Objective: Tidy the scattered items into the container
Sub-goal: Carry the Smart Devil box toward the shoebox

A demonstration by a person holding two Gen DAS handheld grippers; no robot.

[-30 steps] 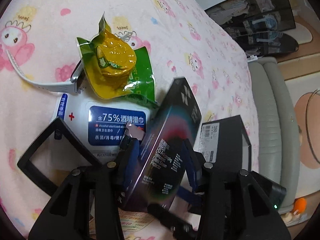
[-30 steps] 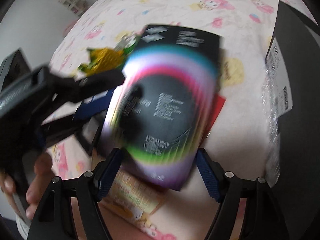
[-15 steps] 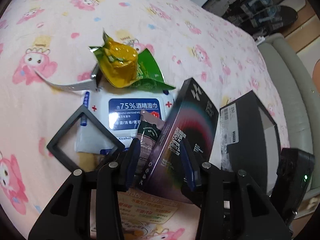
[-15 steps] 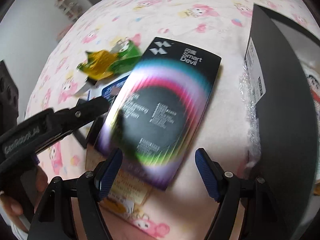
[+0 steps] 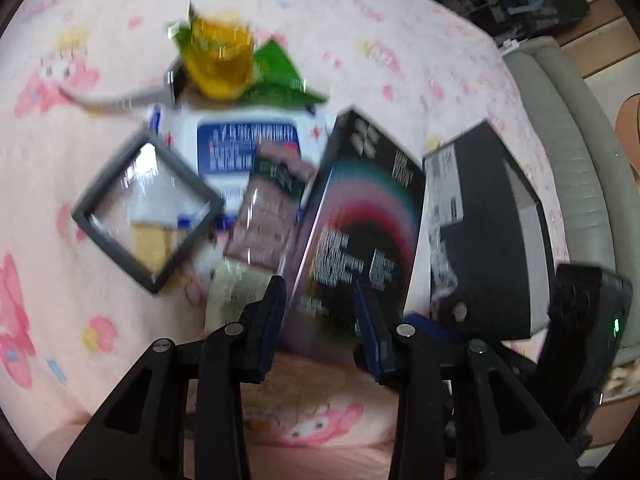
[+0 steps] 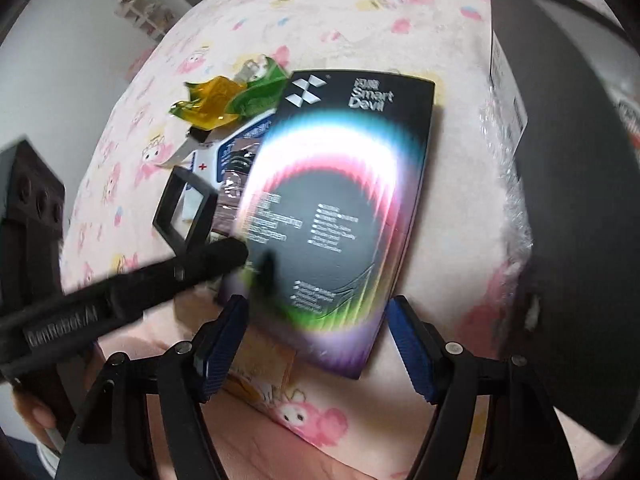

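Left gripper [image 5: 320, 320]: fingers on either side of the lower edge of the black screen-protector box [image 5: 360, 232], which stands tilted on edge between them. Frame is motion-blurred; whether the pads press the box cannot be told. In the right wrist view one left finger lies across the box's lower left corner.

Right gripper [image 6: 316, 340]: jaws spread wide, nothing between the pads. The screen-protector box [image 6: 340, 208] sits just ahead of it, its near edge between the two fingertips, apart from both.

Container: black box [image 5: 492, 224], just right of the left gripper and touching the screen-protector box's right side, clear bubble wrap along its near wall. From the right gripper it stands hard to the right [image 6: 568, 200].

Ahead-left of the left gripper, on the pink cartoon-print bedsheet [image 5: 80, 80]:
- brown sachet [image 5: 272, 216], against the screen-protector box's left side
- square black frame [image 5: 148, 208], further left
- wet-wipes pack [image 5: 244, 144], beyond the sachet
- yellow-and-green snack packet [image 5: 224, 56], farthest, resting on the pack's far edge
- white strap [image 5: 116, 98], left of the packet
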